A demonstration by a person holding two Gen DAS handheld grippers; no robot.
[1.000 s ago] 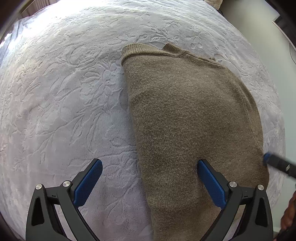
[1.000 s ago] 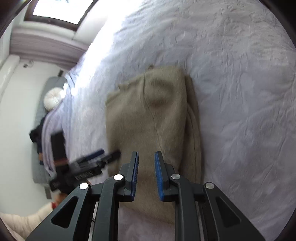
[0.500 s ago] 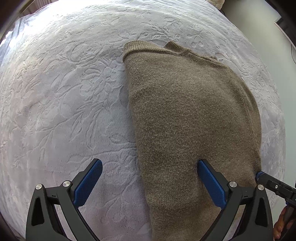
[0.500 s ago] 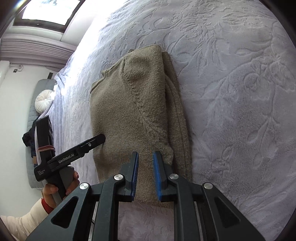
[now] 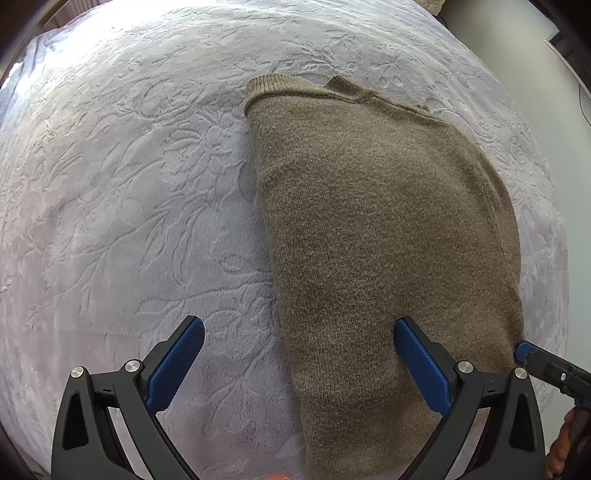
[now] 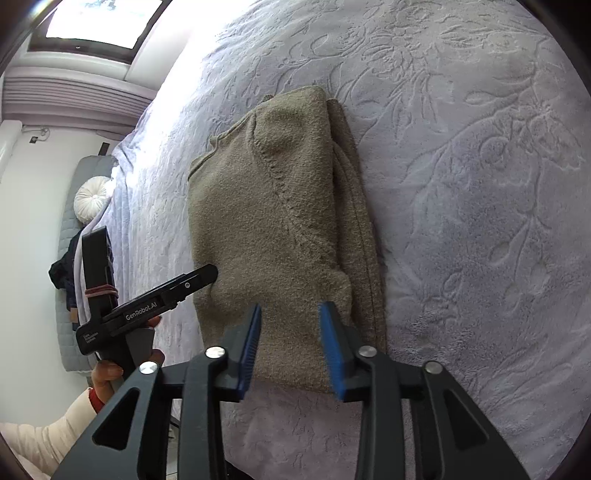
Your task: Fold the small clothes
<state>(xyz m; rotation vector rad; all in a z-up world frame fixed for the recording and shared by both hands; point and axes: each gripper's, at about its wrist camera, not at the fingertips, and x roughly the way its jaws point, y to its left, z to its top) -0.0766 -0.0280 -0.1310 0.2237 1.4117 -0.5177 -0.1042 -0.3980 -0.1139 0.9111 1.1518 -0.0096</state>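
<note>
Right gripper (image 6: 290, 347) newly parted over sweater (image 6: 273, 221) edge

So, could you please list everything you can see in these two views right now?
sweater: one, brown, folded, lying on the bedspread
bedspread: one, pale lilac with embossed flowers, covering the bed
cushion: one, white, round, on the grey bench beyond the bed
bench: one, grey, quilted, against the wall
dark clothing: one heap, navy, on the bench
window: one, bright, top left
left gripper: black, blue pads, wide open, straddling the sweater's near left edge
right gripper: black, blue pads, jaws just opening, over the sweater's near end, nothing pinched
hand: one, on the left gripper's handle, cream sleeve
</note>
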